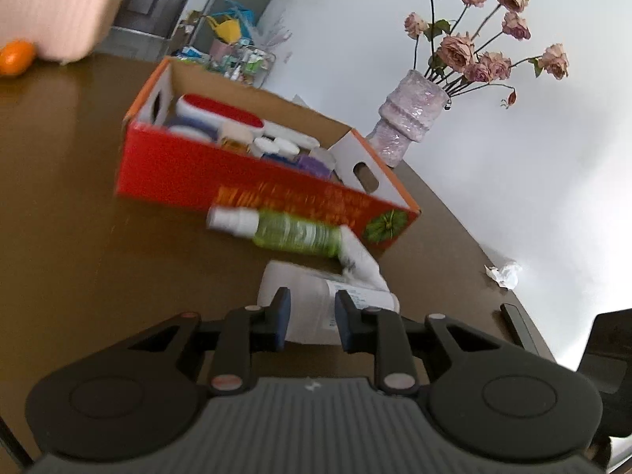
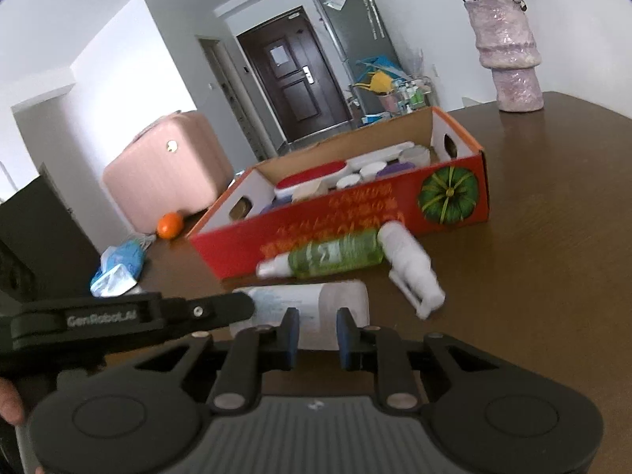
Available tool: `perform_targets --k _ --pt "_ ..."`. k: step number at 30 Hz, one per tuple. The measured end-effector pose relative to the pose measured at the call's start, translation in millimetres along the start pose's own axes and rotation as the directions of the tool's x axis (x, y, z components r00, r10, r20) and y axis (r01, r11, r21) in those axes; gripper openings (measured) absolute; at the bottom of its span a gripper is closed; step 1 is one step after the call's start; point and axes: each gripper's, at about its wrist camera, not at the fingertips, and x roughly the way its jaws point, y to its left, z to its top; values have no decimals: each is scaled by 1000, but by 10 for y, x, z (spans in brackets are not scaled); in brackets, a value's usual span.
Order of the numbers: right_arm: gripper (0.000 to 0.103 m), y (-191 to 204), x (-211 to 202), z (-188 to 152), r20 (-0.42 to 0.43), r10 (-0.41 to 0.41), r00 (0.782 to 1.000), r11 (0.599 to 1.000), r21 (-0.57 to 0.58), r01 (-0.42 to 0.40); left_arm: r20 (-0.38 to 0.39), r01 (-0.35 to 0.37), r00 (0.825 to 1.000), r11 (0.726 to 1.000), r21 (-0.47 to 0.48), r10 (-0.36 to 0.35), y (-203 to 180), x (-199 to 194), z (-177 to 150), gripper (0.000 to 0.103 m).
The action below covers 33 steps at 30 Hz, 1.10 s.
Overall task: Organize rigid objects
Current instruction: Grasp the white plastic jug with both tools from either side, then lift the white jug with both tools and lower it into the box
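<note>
At the bottom of both wrist views my grippers fill the frame. The left gripper (image 1: 312,318) has its jaws set narrowly apart with nothing between them; the white bottle (image 1: 316,300) lies on its side just past the tips, at lower centre. My right gripper (image 2: 316,333) shows the same narrow gap, nothing clamped, and the white bottle (image 2: 304,308) lies crosswise just beyond its fingertips. In the right view the left gripper (image 2: 237,308) reaches in from the left edge, its tip at the bottle's near end; I cannot tell whether it touches.

Just beyond, mid-frame, a green spray bottle (image 2: 328,256) lies along the front wall of the red box (image 2: 355,213), and a white pump bottle (image 2: 410,268) lies tilted at its right end, touching or nearly so. The box is open-topped and crowded with small containers.

To the right in the right view, the brown table (image 2: 533,276) runs bare to its edge, with a vase (image 2: 509,55) at the upper right. Far left: an orange (image 2: 170,225), a blue packet (image 2: 118,264) and a pink suitcase (image 2: 166,170).
</note>
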Motion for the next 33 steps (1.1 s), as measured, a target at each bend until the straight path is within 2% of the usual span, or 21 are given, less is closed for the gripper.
perform_targets --k 3,10,12,14,15,19,22,25,29,33 --pt "23 8 -63 -113 -17 25 1000 1000 1 -25 6 -3 1000 1000 -14 4 3 -157 -169 25" --pt "31 154 -300 -377 -62 35 997 995 -89 -40 -5 -9 1000 999 43 10 -90 -418 -526 25" --pt "34 186 -387 -451 -73 33 997 993 -109 -41 -15 12 1000 999 42 -11 -86 -494 -606 26" --pt "40 206 -465 -514 -79 36 996 990 -133 -46 -38 63 997 997 35 -61 -57 -532 -659 33" --pt "41 195 -483 -536 -85 48 995 989 -138 -59 -48 73 996 997 31 -72 -37 -530 -677 33" --pt "40 123 -519 -561 -94 65 994 990 -121 -76 -58 55 997 998 19 -54 17 -526 -647 34" --pt "40 102 -595 -509 -48 60 997 991 -120 -66 -35 60 998 998 17 -59 33 -568 -560 50" --pt "40 58 -593 -434 -21 58 998 994 -96 -60 -40 44 998 999 24 -43 20 -512 -473 51" --pt "39 3 -487 -374 -30 41 999 997 -67 -43 -77 21 997 1000 21 -19 29 -362 -413 49" --pt "36 -89 -371 -349 -52 79 996 997 -4 -79 -95 56 994 998 -27 -59 73 -247 -400 44"
